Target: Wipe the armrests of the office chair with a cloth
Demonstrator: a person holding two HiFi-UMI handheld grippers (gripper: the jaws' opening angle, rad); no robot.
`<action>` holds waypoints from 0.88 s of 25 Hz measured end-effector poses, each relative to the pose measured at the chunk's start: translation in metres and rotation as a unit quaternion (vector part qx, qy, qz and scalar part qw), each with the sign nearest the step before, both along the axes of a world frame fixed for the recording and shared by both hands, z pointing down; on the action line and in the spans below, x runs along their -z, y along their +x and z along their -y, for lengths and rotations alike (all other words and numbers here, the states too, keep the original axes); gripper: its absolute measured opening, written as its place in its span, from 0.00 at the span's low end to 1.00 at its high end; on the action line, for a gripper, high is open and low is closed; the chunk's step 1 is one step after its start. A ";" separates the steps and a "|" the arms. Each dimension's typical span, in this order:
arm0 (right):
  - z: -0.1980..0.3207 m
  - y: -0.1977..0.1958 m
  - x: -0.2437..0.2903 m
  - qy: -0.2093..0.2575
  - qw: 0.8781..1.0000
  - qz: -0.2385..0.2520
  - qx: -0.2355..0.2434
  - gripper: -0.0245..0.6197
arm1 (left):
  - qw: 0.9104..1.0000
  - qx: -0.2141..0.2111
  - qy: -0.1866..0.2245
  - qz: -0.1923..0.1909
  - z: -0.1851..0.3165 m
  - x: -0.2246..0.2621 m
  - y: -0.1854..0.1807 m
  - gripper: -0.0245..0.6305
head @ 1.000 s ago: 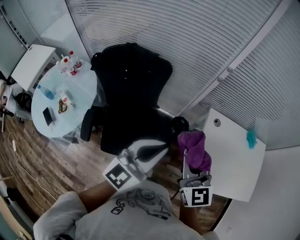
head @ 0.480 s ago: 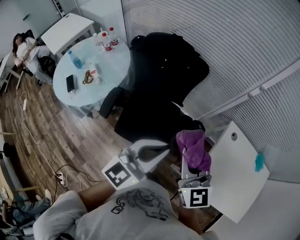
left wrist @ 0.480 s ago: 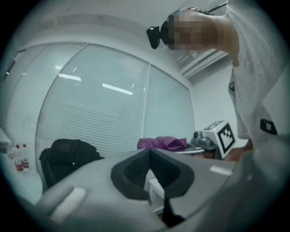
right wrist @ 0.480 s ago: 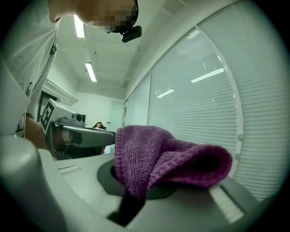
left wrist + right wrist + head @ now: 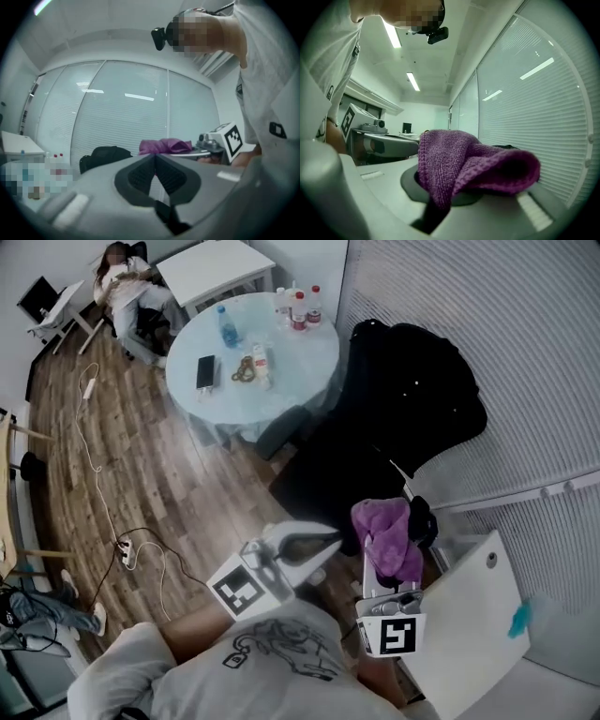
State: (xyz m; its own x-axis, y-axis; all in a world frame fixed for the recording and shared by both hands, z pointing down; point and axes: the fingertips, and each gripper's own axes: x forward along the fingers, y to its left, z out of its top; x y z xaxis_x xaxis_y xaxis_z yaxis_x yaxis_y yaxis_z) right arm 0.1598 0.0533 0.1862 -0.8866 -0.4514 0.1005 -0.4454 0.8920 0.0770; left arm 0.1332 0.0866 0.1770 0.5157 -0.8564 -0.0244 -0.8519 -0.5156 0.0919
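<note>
Approach phase, no wipe contact visible yet. Right gripper (image 5: 386, 579) jaws clamped on cloth (image 5: 386, 538), which is bunched over the tips at lower centre-right of head view, near the chair's (image 5: 403, 399) close edge. Left gripper (image 5: 319, 542) jaws closed tip to tip, nothing between, idle at lower centre. Chair at upper right; one armrest (image 5: 281, 434) visible on its left, by the round surface (image 5: 300, 362). Other armrest hard to make out behind cloth. Next, likely: lower cloth onto nearest armrest, press flat, stroke along its length.
</note>
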 end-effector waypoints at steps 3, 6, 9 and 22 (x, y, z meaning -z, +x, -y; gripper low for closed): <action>-0.011 -0.037 0.006 -0.003 1.000 0.012 0.025 0.09 | 1.000 0.031 0.000 -0.001 -0.012 -0.001 -0.034 0.03; -0.023 -0.071 0.009 0.004 0.999 0.012 0.051 0.09 | 0.998 0.057 0.003 0.000 -0.023 0.000 -0.069 0.03; -0.031 -0.104 0.017 0.008 0.998 0.021 0.063 0.09 | 0.997 0.074 0.010 -0.001 -0.030 0.002 -0.101 0.03; -0.051 -0.253 0.016 0.029 0.992 -0.004 0.119 0.09 | 0.992 0.122 0.021 0.002 -0.048 0.007 -0.253 0.03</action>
